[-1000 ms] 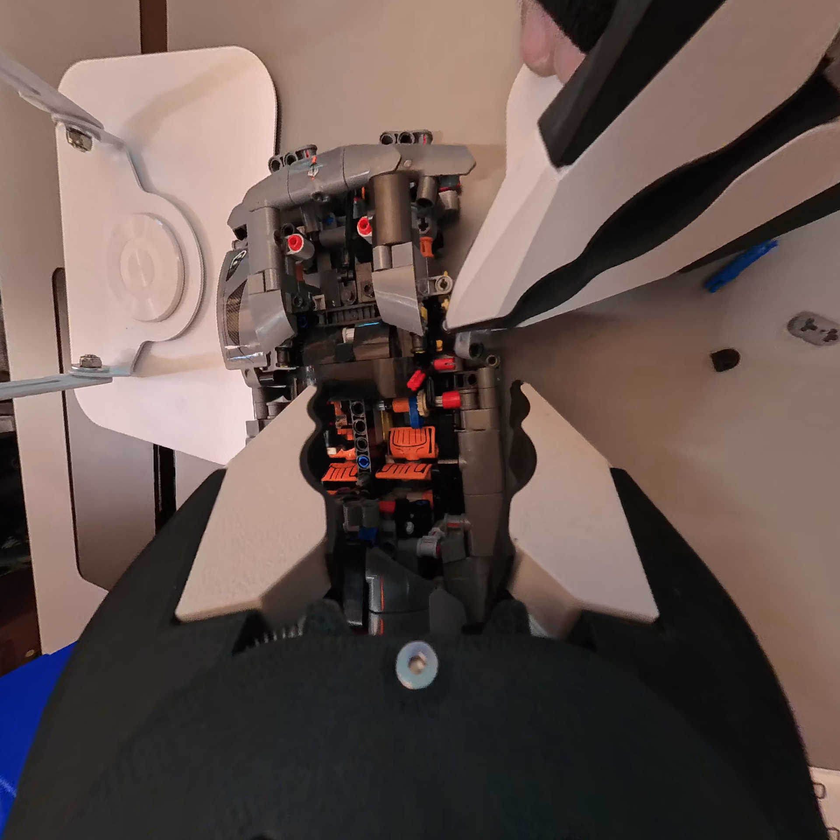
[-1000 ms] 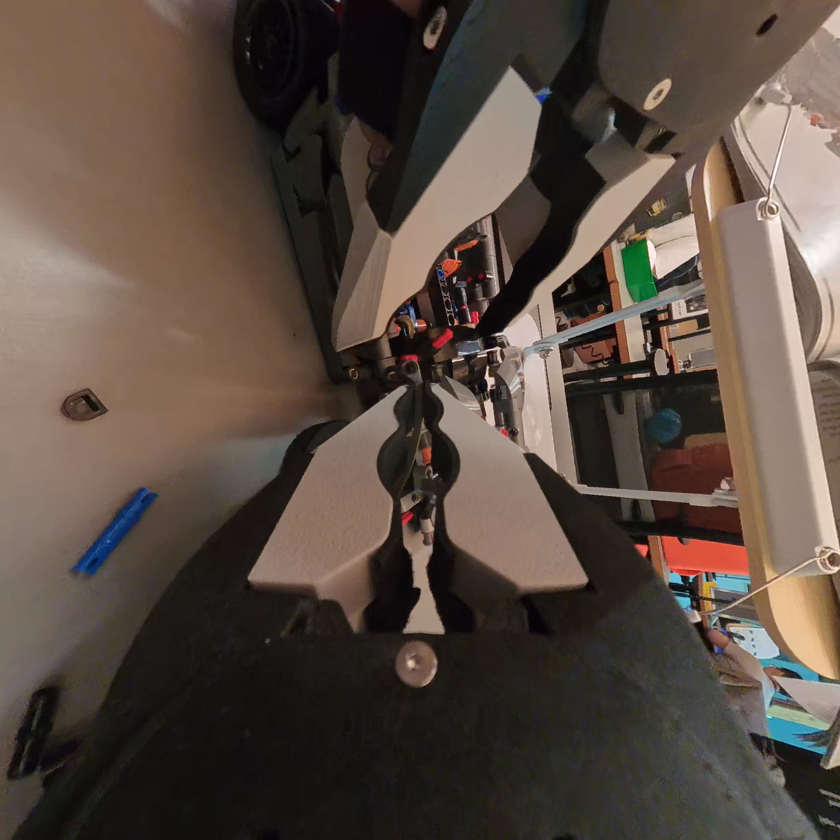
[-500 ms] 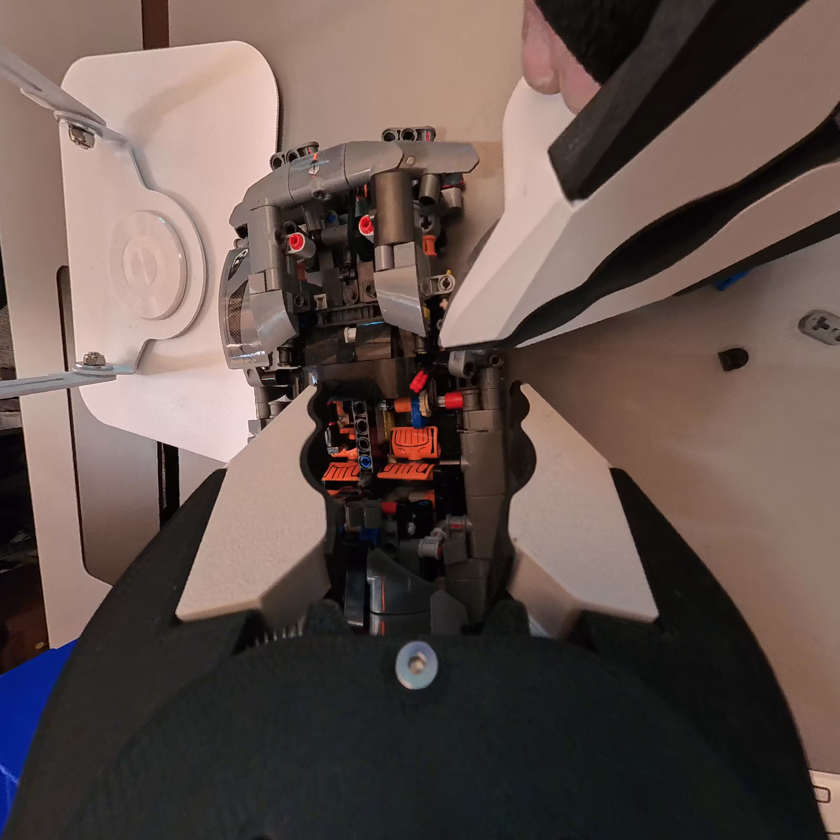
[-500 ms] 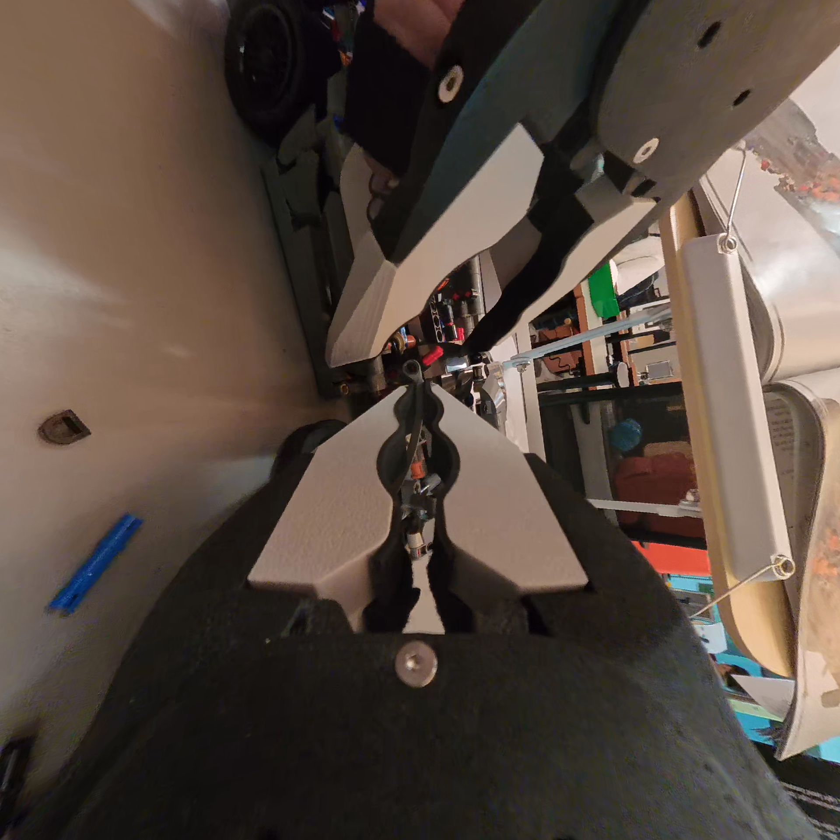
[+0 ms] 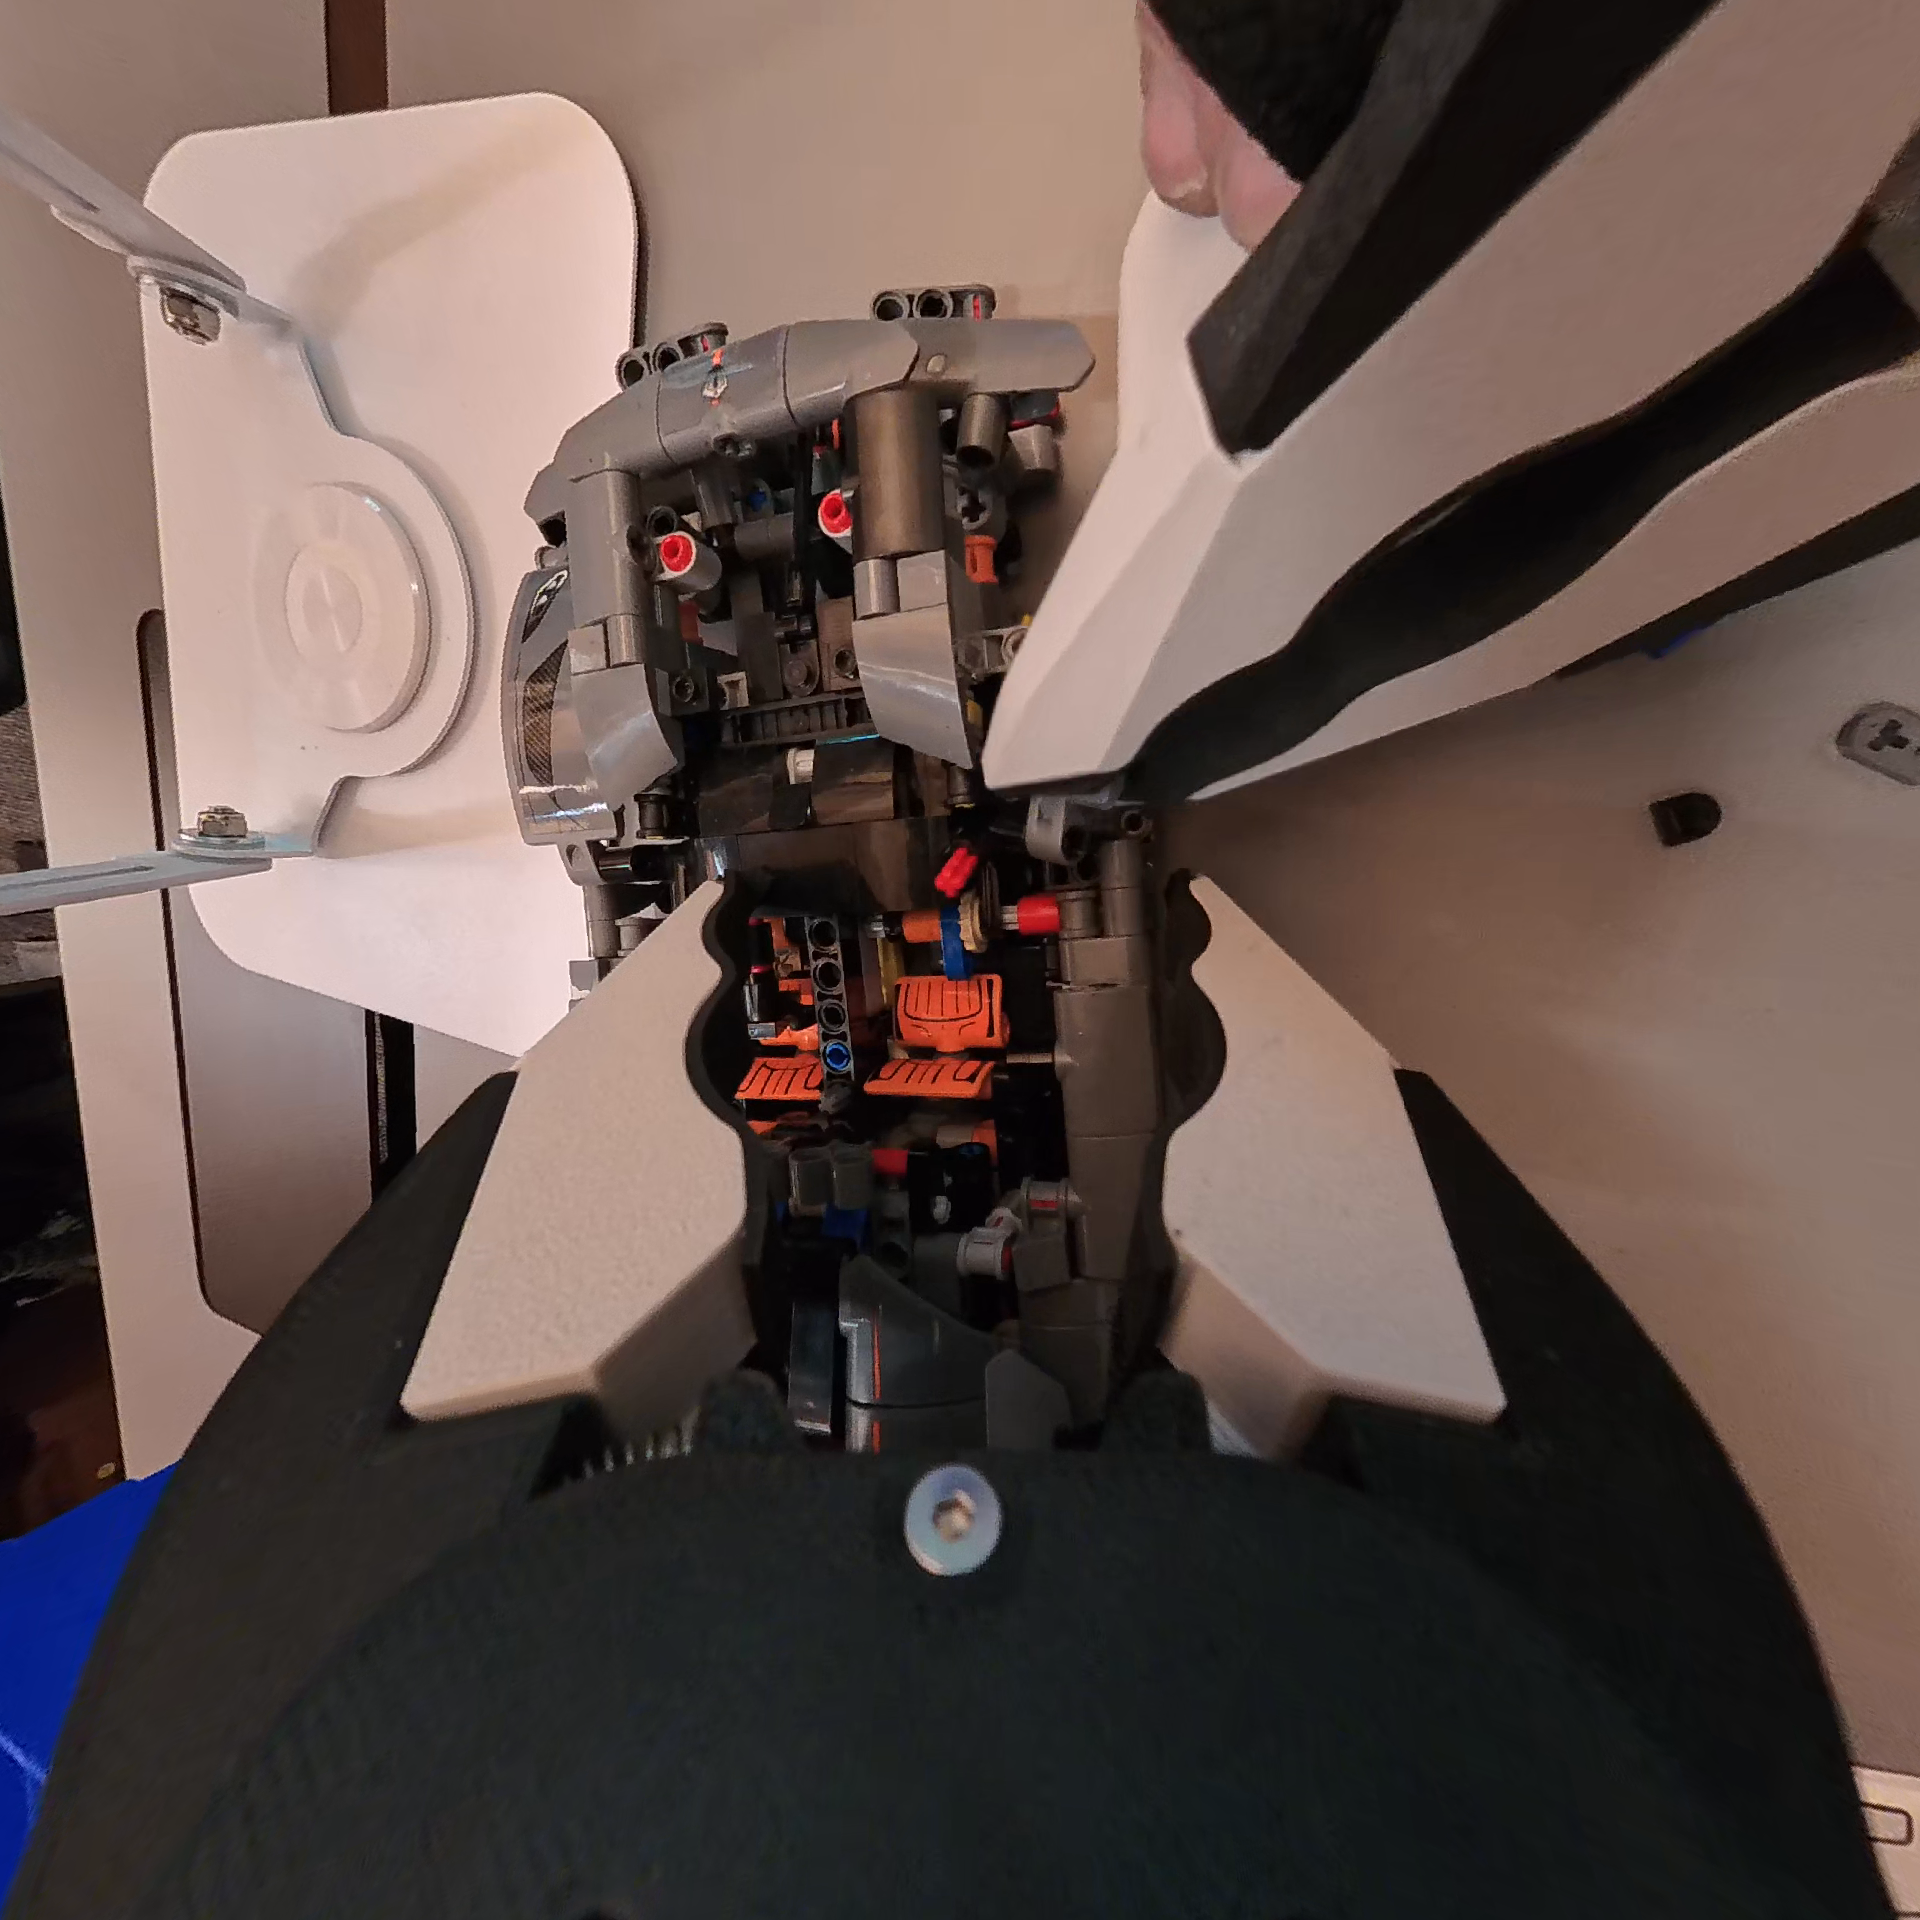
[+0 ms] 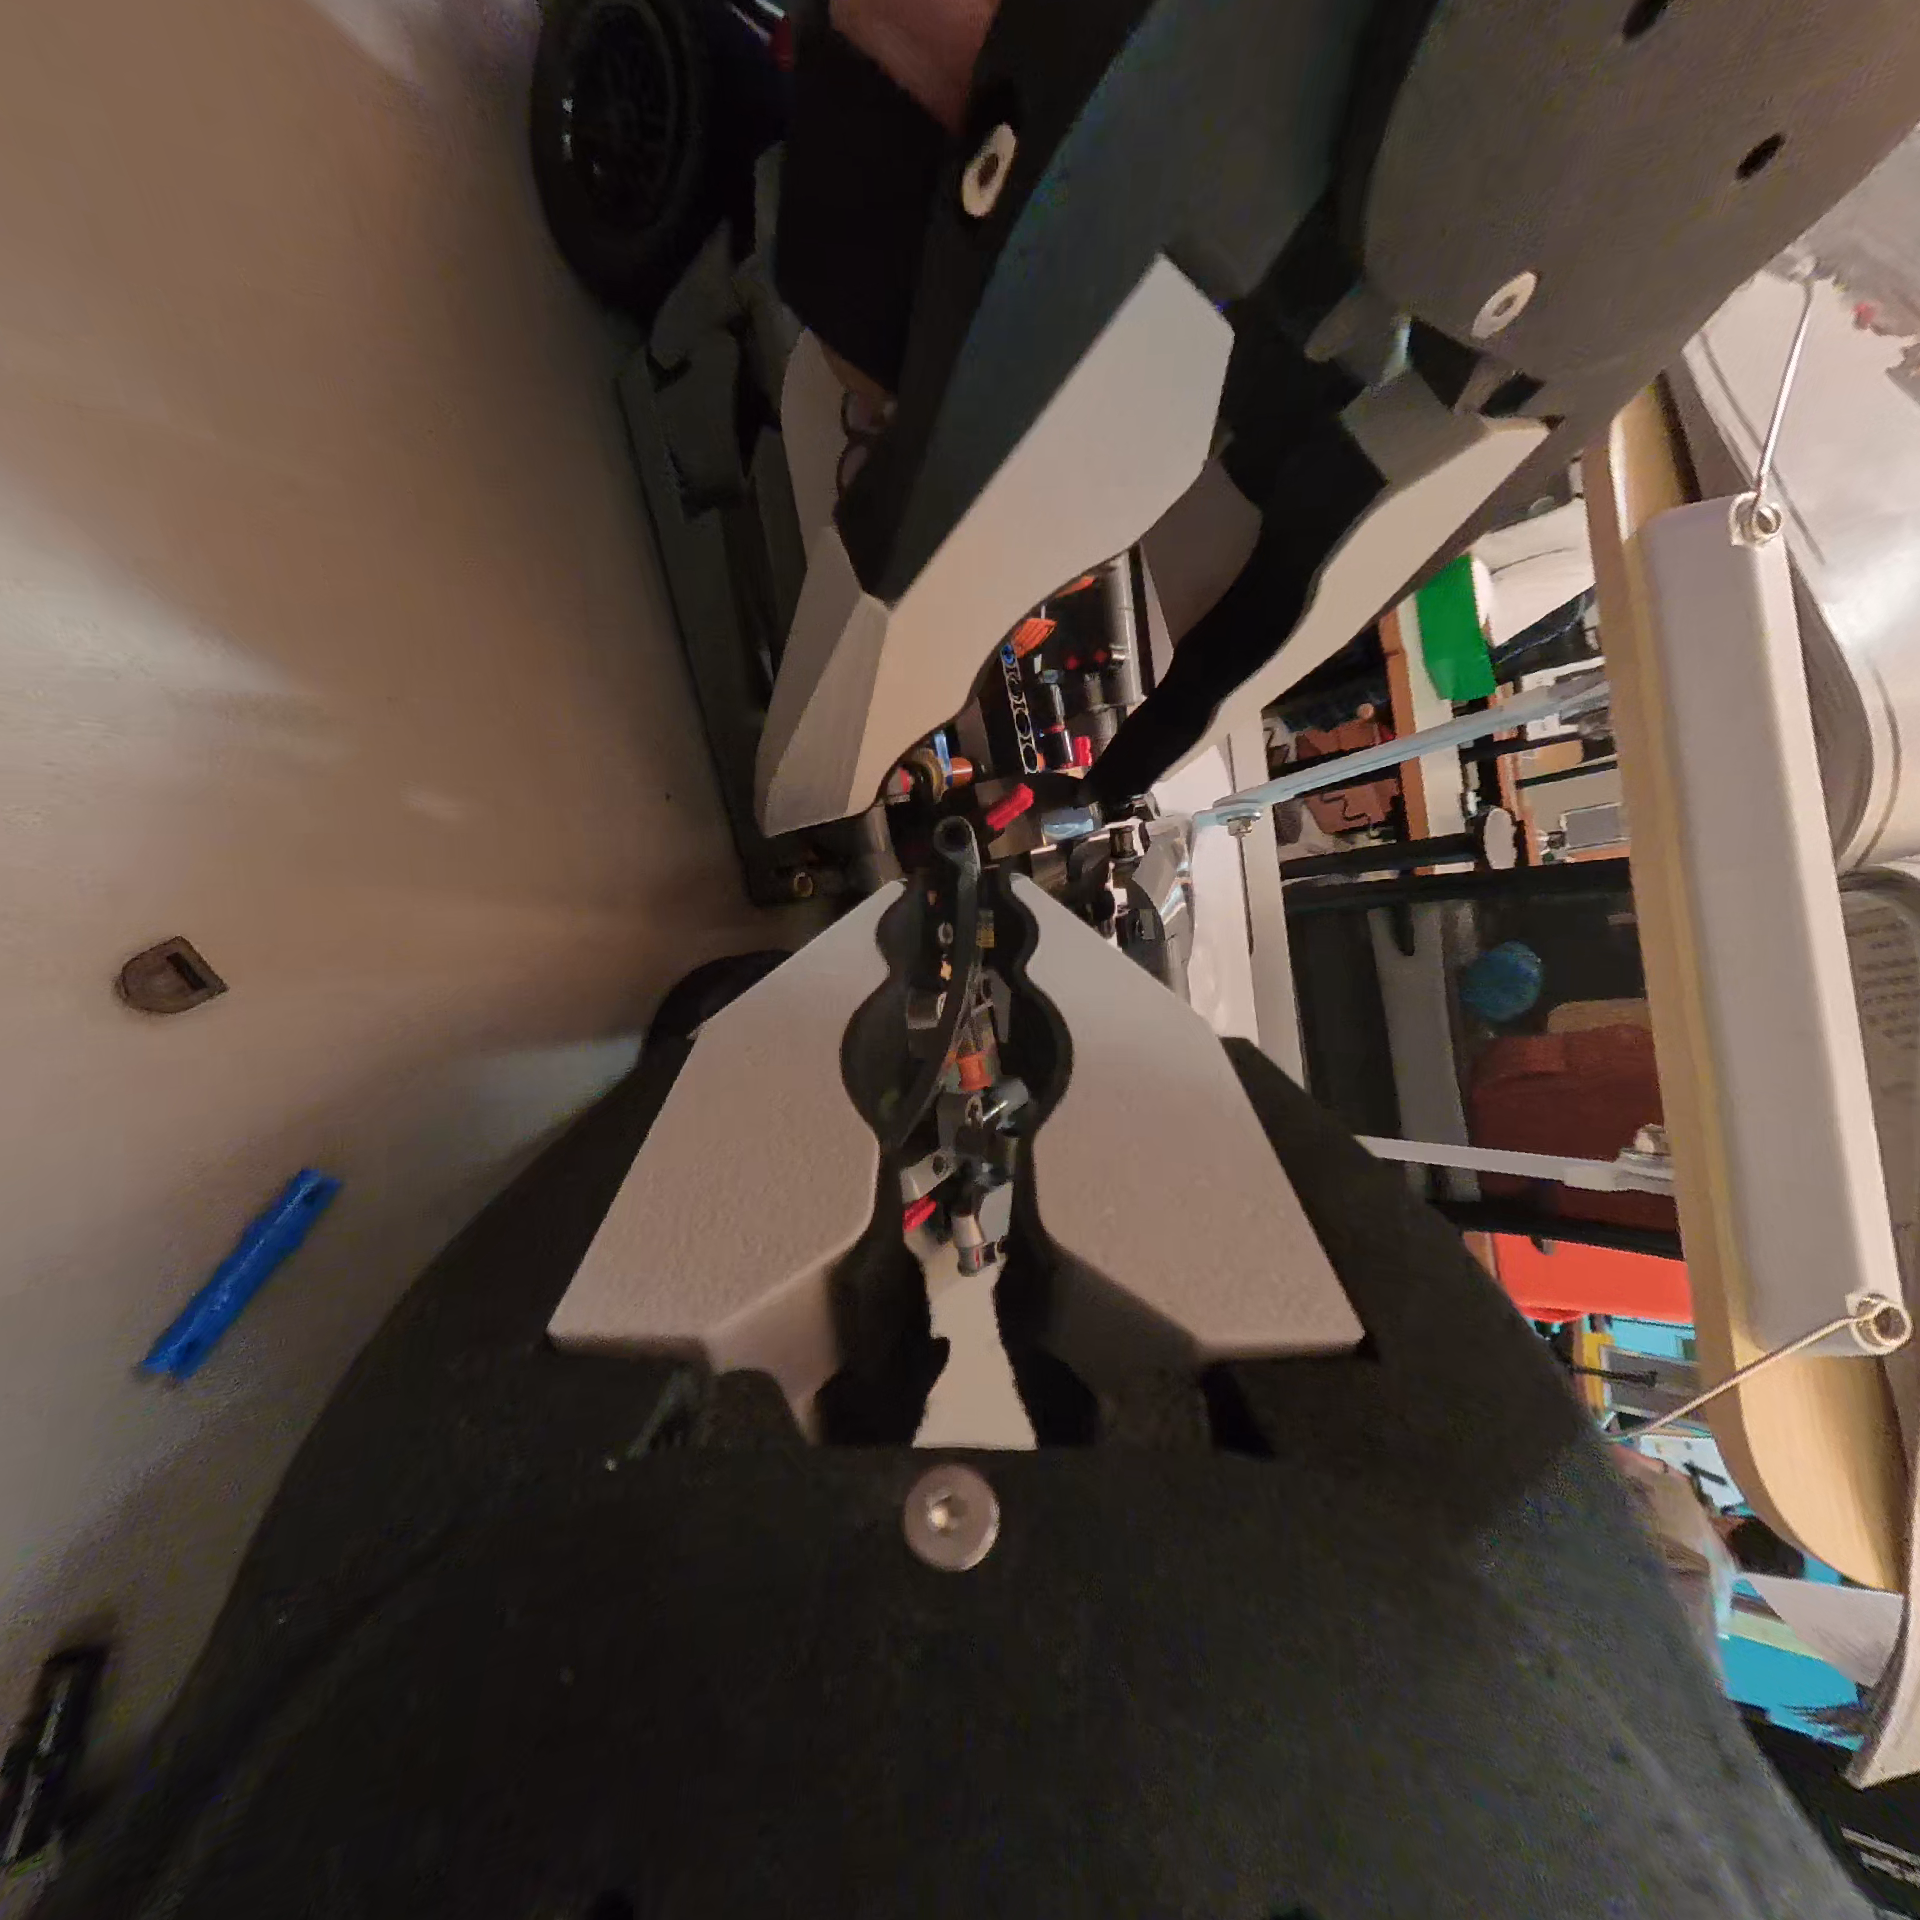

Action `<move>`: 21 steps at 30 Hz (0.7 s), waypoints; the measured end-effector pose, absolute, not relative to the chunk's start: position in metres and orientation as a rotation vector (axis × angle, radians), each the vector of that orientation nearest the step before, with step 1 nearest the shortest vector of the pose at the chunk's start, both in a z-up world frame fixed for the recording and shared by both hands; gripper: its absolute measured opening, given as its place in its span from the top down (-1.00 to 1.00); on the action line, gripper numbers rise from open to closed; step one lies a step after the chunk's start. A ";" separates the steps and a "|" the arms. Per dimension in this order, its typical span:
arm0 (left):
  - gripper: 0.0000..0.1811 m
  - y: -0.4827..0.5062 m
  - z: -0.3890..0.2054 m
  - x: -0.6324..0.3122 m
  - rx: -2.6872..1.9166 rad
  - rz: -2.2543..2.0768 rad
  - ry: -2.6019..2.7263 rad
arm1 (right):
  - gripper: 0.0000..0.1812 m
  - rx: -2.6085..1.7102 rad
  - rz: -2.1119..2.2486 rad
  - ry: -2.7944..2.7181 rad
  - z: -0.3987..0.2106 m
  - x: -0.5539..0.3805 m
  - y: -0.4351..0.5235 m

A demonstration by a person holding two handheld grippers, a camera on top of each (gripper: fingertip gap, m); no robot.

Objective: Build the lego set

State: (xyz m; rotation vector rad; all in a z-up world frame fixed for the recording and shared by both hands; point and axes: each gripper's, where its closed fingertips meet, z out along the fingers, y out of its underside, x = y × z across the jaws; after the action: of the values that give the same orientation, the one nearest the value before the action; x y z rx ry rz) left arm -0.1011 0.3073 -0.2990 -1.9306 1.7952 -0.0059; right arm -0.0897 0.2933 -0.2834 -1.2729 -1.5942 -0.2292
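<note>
Gripping lego model [image 5: 831,644], left claw [image 5: 956,904] level; right claw [image 6: 961,894] clenched on black piece [image 6: 951,925].

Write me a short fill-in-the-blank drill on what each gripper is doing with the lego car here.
1. The left gripper is clamped around the lego car's ____ body.
2. The right gripper pinches a thin, curved ____ piece.
3. A loose ____ piece lies on the table.

Missing words: grey; black; blue
</note>
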 end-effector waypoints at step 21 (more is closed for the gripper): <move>0.12 0.307 -0.299 -0.101 -1.928 -0.018 1.800 | 0.87 -1.411 -0.017 -1.596 -0.288 -0.090 0.293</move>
State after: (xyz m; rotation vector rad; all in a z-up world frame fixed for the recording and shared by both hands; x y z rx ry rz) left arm -0.1012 0.3069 -0.2990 -1.9277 1.7998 -0.0177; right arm -0.0897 0.2930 -0.2879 -1.4114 -1.5955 -0.0169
